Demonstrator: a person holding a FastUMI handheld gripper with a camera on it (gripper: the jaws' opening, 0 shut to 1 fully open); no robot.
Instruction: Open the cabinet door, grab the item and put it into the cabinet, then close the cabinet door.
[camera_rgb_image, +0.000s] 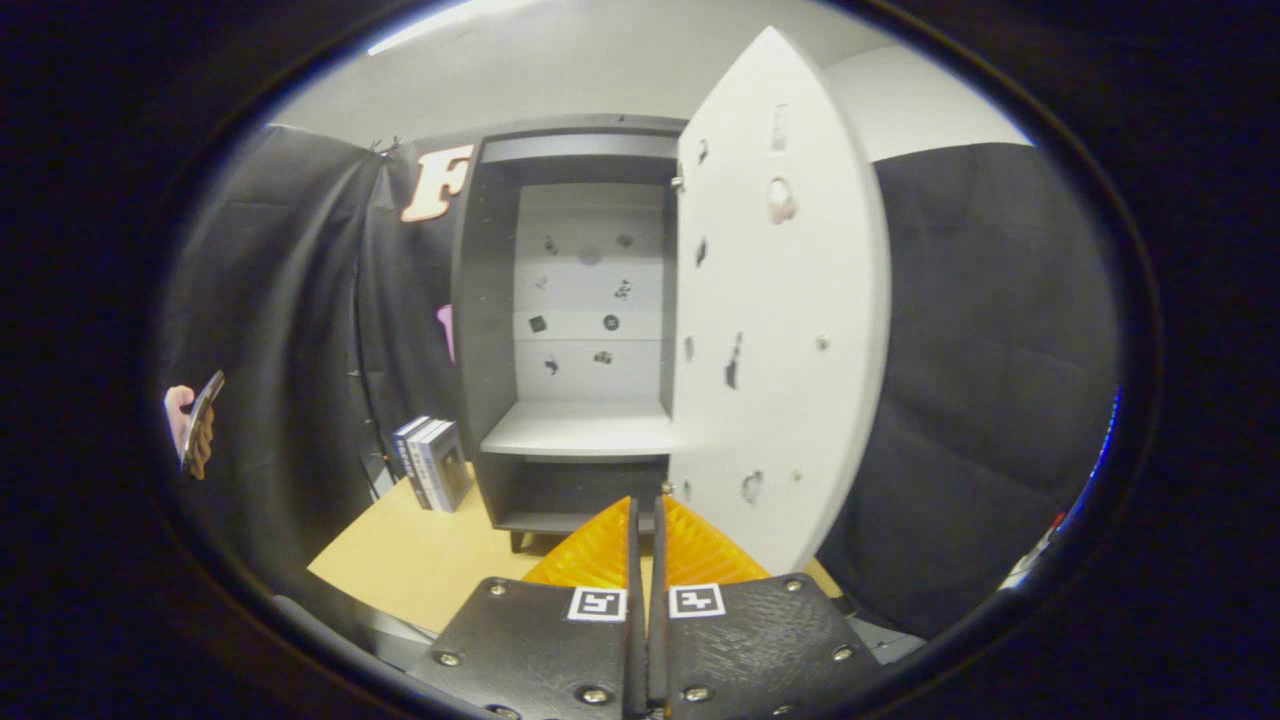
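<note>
We see cabinet (575, 330) with door (780, 320) swung open — gripper (646, 520) just before its base, jaws together, clamping nothing; boxed item (432, 462) stands on table (420, 560) left of cabinet

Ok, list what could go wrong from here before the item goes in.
1. The gripper is shut with nothing between its fingers; it must open before grabbing the boxed item left of the cabinet.
2. The open door stands just right of the fingers; swinging toward the item could knock it.
3. The item stands close to the cabinet's side, so a finger may catch there.
</note>
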